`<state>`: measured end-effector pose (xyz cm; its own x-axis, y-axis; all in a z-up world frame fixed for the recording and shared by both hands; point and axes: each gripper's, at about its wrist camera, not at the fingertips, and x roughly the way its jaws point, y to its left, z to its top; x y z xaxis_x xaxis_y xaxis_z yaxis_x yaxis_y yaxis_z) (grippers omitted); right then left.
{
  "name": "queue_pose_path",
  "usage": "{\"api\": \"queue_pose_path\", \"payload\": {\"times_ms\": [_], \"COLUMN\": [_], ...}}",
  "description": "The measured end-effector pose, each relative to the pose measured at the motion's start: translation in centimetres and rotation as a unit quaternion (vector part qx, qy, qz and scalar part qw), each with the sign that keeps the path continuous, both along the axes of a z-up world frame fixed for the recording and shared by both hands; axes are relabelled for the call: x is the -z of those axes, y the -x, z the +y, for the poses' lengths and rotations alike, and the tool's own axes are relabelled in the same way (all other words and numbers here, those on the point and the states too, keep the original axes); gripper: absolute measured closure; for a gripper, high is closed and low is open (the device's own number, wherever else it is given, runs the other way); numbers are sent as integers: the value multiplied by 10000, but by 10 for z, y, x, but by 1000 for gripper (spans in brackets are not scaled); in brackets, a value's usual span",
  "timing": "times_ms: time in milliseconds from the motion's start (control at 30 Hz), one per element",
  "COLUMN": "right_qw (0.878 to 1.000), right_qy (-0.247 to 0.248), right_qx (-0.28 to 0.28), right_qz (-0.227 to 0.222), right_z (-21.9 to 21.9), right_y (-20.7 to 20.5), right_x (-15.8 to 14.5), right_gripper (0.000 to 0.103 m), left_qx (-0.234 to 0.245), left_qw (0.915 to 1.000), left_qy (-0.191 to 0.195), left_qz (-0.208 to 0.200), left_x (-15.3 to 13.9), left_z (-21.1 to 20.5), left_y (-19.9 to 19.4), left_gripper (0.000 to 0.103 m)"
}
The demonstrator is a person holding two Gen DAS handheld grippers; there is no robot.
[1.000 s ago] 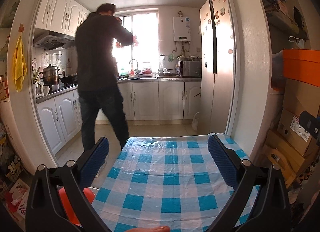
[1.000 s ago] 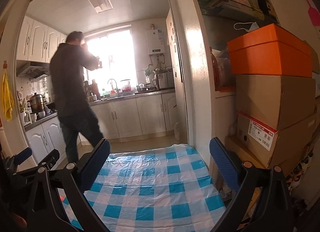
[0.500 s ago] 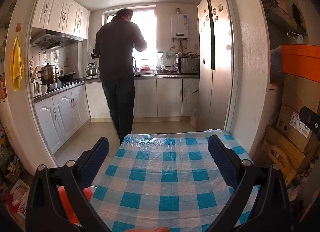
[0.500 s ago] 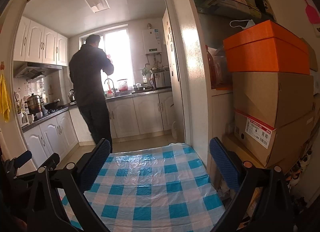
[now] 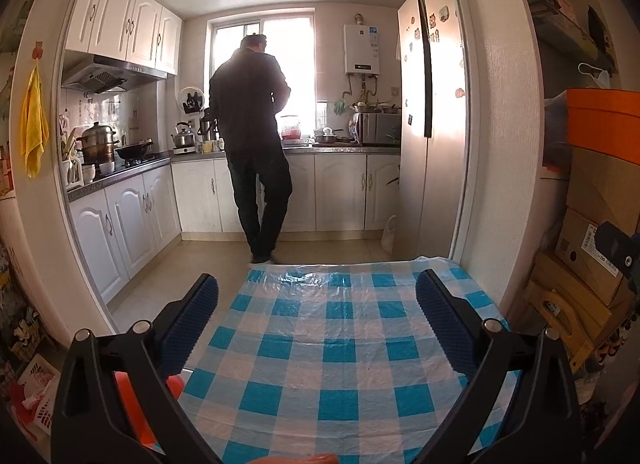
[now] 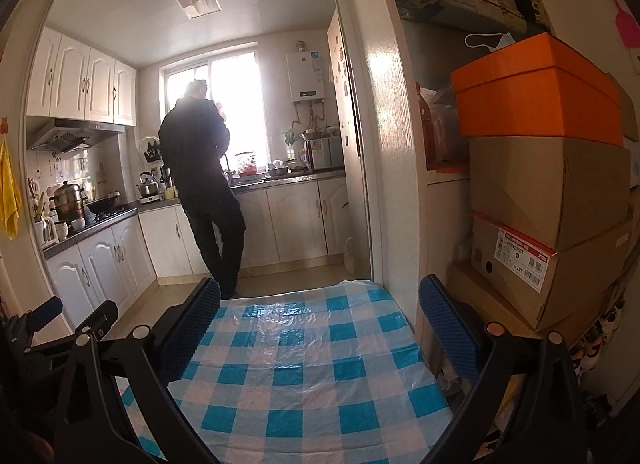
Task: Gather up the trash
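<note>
Presently both the left gripper point(image 5: 316, 320) and right gripper point(image 6: 320, 324) hang wide open and empty above the blue-checked plastic tablecloth point(image 5: 340, 352) in lower frame; no trash visible, so searching comes next.

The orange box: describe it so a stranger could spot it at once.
Start at the white doorway post to the right of the kitchen opening and look right, at the stack of cardboard boxes. The orange box sits on top, the only bright lidded one above plain brown cartons.
</note>
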<state>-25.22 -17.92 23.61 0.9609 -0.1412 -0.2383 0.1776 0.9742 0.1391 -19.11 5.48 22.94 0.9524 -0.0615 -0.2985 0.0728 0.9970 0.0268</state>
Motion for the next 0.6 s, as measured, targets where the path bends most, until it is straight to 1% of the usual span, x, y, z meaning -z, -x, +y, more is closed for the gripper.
{"api": "queue_pose_path", "payload": {"times_ms": [400, 600], "right_qw": [9999, 9993], "right_qy": [-63, -88], "right_qx": [-25, -68], "right_qz": [139, 347], "right_z": [-2, -2], "right_y": [-6, -18], "right_x": [7, 20], "right_gripper": [5, 5], "left_qx": [0, -2], "left_qw": [9999, 9996], "left_qy": [-12, -27], "left_qz": [149, 282], "left_x": [11, 20], "left_z": [0, -2], "left_y": [-8, -17], "left_gripper": [4, 4]}}
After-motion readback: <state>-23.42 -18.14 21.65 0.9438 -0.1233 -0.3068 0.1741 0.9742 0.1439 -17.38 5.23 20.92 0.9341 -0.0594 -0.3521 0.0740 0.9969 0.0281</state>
